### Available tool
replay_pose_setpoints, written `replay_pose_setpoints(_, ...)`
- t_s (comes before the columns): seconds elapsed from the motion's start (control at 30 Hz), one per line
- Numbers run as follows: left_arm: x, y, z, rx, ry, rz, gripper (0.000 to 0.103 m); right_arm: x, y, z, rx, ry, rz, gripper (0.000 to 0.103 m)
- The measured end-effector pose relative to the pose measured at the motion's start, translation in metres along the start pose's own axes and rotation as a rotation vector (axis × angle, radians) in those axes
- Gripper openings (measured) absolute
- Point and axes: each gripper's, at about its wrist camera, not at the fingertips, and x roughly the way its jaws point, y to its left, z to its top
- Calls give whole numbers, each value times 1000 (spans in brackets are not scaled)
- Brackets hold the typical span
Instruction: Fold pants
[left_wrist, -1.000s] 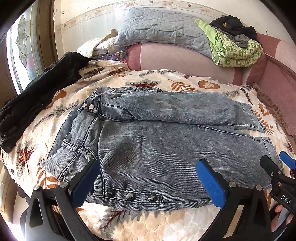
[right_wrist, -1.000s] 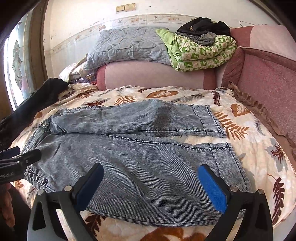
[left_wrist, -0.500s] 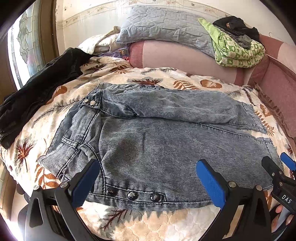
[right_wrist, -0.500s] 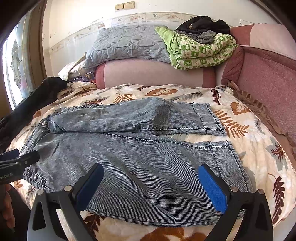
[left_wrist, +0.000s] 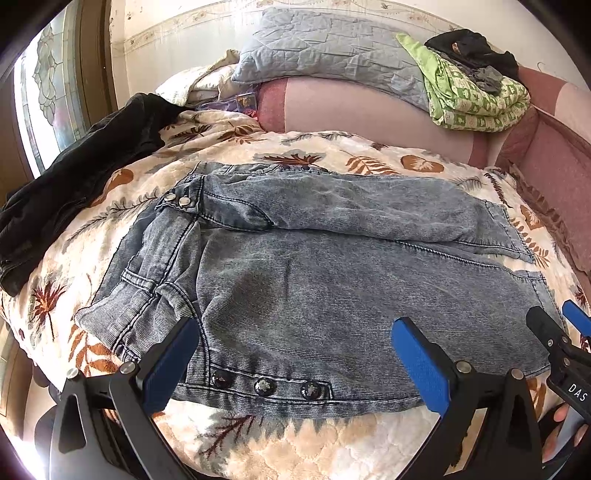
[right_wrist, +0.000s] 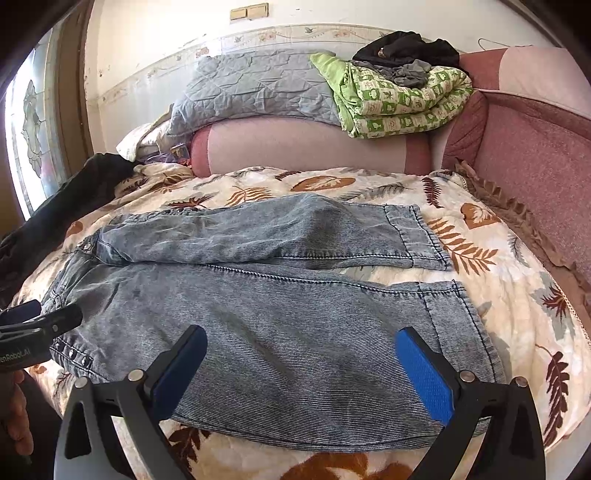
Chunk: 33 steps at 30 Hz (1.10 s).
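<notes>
Pants (left_wrist: 314, 288) (grey-blue washed denim) lay flat on the bed's leaf-print quilt (left_wrist: 295, 446), waistband to the left, leg hems to the right. Far leg was folded partway over the near one, so the two hems (right_wrist: 417, 236) sat near each other, slightly offset.

Left to right:
- Black garment (left_wrist: 74, 184) was draped over the left edge of the bed, apart from the pants.
- Waistband end: two metal snaps (left_wrist: 177, 200) at the far corner, three dark studs (left_wrist: 264, 387) along the near edge.
- Left hand-held gripper (left_wrist: 291, 369) hovered over the near waistband edge, blue pads (left_wrist: 421, 365) spread wide, nothing between them. Contact with the denim not clear.
- Right hand-held gripper (right_wrist: 301, 373) hovered over the near leg, closer to the hem end, pads (right_wrist: 424, 369) likewise spread wide and clamping nothing. Its tip also showed at the right edge of the left wrist view (left_wrist: 554, 339).
- Behind the bed: pink bolster (right_wrist: 314, 147) along the wall, grey quilted pillow (right_wrist: 258, 85) on top of it, then a folded green patterned blanket (right_wrist: 399, 99) with dark clothes (right_wrist: 402, 48) piled on that.
- Far right: pink upholstered side panel (right_wrist: 535, 166).
</notes>
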Motion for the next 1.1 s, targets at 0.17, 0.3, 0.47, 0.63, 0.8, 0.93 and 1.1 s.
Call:
replay_pose_setpoints(0.17,0,1,-1,-1,1,0,103,0,0,0,0,0,0,103)
replay_pose_setpoints(0.3,0,1,-1,-2,3,0,103,0,0,0,0,0,-1,103)
replay_pose_setpoints(0.47,2,1,-1,-2,8,-1,103,0,0,0,-1,2,0,103)
replay_pose_setpoints(0.63,1,4,2,-6,13,-23,103,-1,-1,0,2,-2,3,103)
replay_pose_setpoints(0.8,6,40,34,-77,42,-106,103,0,-24,7,118,59,132,103)
replay_pose_setpoints(0.93,33,85,80,-145,108,-120,103,11,-57,30,202,107,201,103)
replay_pose_setpoints(1.1,82,145,145,-255,148,-164,103,39,-113,80,299,138,210,103)
